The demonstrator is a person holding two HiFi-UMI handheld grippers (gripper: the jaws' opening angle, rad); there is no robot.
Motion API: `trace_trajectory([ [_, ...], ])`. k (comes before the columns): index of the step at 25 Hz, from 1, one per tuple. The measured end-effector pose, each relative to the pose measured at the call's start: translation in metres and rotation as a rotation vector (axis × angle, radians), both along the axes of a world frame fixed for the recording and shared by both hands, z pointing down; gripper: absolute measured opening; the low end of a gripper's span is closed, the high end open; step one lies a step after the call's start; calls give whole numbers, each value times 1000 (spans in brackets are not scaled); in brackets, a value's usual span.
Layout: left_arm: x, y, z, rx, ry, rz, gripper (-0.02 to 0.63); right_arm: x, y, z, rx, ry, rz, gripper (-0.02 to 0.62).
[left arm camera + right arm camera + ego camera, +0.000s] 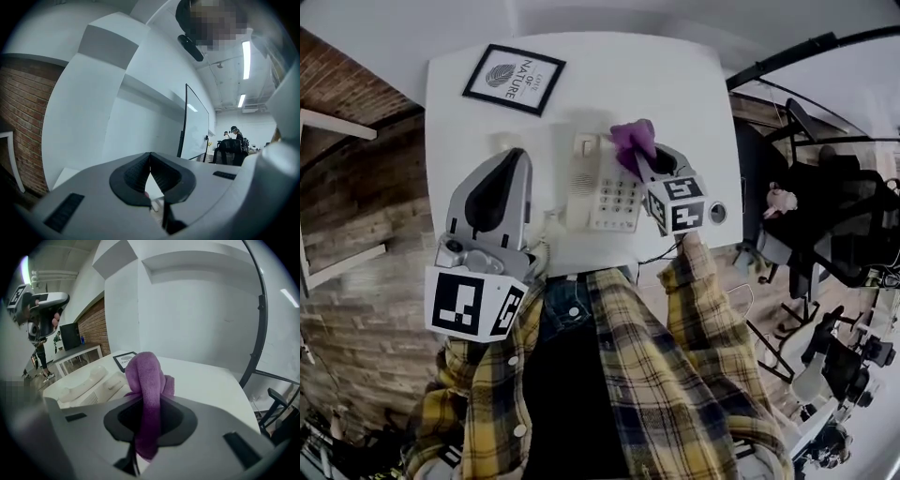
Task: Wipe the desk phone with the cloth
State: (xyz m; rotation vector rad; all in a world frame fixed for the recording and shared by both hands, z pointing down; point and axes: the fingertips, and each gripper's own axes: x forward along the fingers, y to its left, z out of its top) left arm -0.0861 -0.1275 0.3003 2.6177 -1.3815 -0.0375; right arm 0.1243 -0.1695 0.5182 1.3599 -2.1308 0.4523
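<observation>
A white desk phone [605,186] lies on the white table [675,94], its handset [581,173] on the left, its keypad [617,200] on the right. My right gripper [639,161] is shut on a purple cloth [631,142], held over the phone's upper right corner. In the right gripper view the cloth [147,394] sticks up between the jaws, with the phone's handset [82,384] to the left. My left gripper [514,159] is raised left of the phone, shut with nothing in it; in its own view the gripper [150,176] points up at a wall.
A framed print [514,78] lies at the table's far left. A round object [716,213] sits at the table's near right edge. Office chairs [825,225] stand to the right. Brick wall [347,216] and white shelves lie to the left.
</observation>
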Motion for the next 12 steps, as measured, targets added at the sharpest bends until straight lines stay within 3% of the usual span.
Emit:
trace_trajectory([
  [12, 3, 4, 1, -1, 0, 11, 15, -12, 46, 14, -29, -36, -40, 64],
])
